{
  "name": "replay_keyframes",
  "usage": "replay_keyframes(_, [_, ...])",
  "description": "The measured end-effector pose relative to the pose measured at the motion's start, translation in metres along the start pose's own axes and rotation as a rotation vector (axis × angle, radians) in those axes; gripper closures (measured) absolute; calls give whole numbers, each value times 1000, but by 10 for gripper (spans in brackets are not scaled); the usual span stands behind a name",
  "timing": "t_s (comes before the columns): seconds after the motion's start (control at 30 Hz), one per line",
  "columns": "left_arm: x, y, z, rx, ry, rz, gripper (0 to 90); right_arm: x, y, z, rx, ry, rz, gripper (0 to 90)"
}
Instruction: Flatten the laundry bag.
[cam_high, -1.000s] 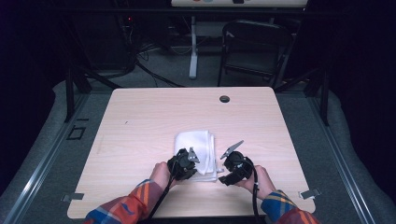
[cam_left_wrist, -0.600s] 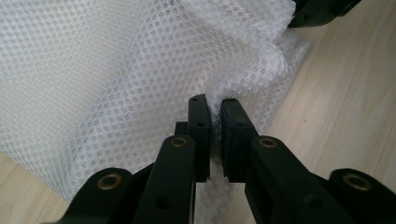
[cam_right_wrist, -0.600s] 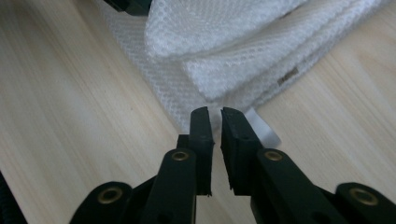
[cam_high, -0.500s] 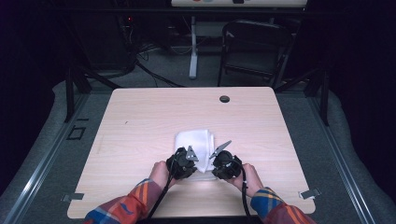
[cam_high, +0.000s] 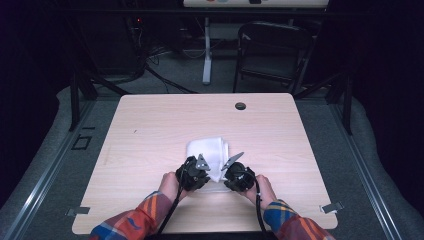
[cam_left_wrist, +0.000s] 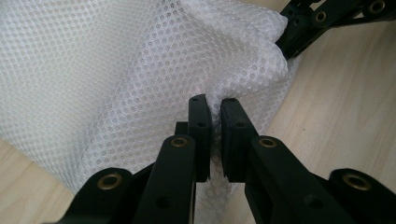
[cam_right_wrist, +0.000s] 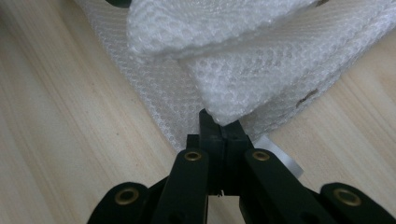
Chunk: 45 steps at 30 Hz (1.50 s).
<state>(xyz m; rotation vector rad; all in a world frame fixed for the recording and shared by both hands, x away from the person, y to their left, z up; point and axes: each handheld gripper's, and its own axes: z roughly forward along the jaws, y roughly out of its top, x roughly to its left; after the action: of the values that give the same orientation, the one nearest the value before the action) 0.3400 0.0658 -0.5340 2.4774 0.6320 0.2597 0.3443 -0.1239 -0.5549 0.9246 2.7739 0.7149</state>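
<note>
A white mesh cloth (cam_high: 210, 152) lies folded near the front middle of the wooden table (cam_high: 150, 135). My left gripper (cam_high: 200, 169) pinches its near edge; in the left gripper view the jaws are shut on a fold of the mesh cloth (cam_left_wrist: 140, 70), gripper (cam_left_wrist: 213, 103). My right gripper (cam_high: 231, 167) holds the same near edge just to the right. In the right gripper view the jaws are closed on a corner of the mesh cloth (cam_right_wrist: 233, 70), gripper (cam_right_wrist: 219, 122). The right gripper's black fingers (cam_left_wrist: 322, 18) show at the top right of the left gripper view.
A dark round grommet hole (cam_high: 240, 106) sits near the table's far edge. Beyond the table stand a dark chair (cam_high: 272, 55) and a desk leg with cables on the floor. Bare wood stretches to the left and right of the cloth.
My right gripper has moved left toward the left one, bringing its part of the cloth along. The cloth now looks narrower and more bunched. The left gripper has hardly moved.
</note>
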Motion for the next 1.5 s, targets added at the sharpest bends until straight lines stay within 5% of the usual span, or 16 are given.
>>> replay_keyframes(0.5, [0, -1, -9, -42, 55, -5, 840, -1, -1, -1, 4, 10, -6, 900])
replay_keyframes(1.5, [14, -13, -38, -95, 161, -118, 840, 3, -2, 0, -14, -11, -38, 900])
